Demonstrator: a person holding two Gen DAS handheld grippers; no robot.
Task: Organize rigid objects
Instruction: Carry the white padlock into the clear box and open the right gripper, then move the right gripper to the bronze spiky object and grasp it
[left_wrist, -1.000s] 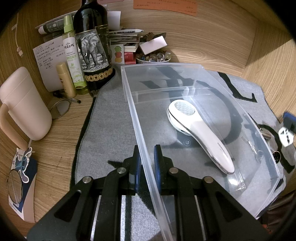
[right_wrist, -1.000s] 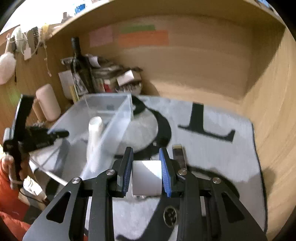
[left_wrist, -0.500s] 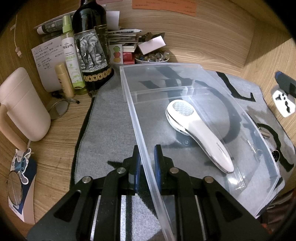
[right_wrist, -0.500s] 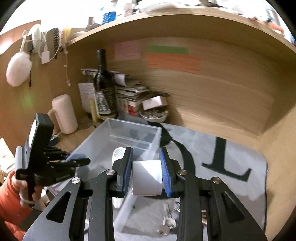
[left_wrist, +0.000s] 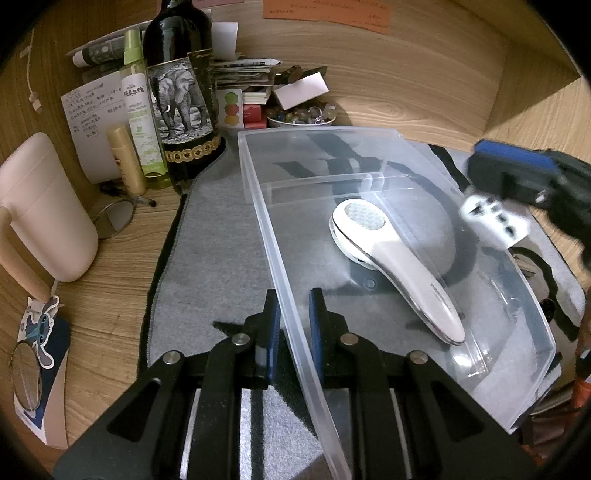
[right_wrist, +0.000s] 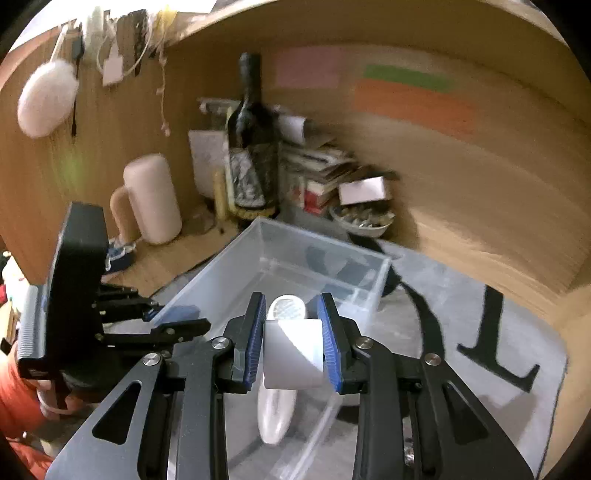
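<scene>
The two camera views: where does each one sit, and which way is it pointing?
Left wrist: on the left hand-held gripper, facing the desk's back corner; its fingers pinch the clear bin's near wall.
Right wrist: on the right hand-held gripper, above the bin, carrying a white adapter; the person's orange sleeve shows.
Shared: bin, white handheld device, wine bottle.

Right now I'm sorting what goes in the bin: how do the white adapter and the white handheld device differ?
The adapter is a short block; the device is long, with a round head. The adapter is held in the air by the right gripper; the device lies flat inside the bin. The adapter's face has socket holes; the device's head has a honeycomb grid. Both are white and rigid.
</scene>
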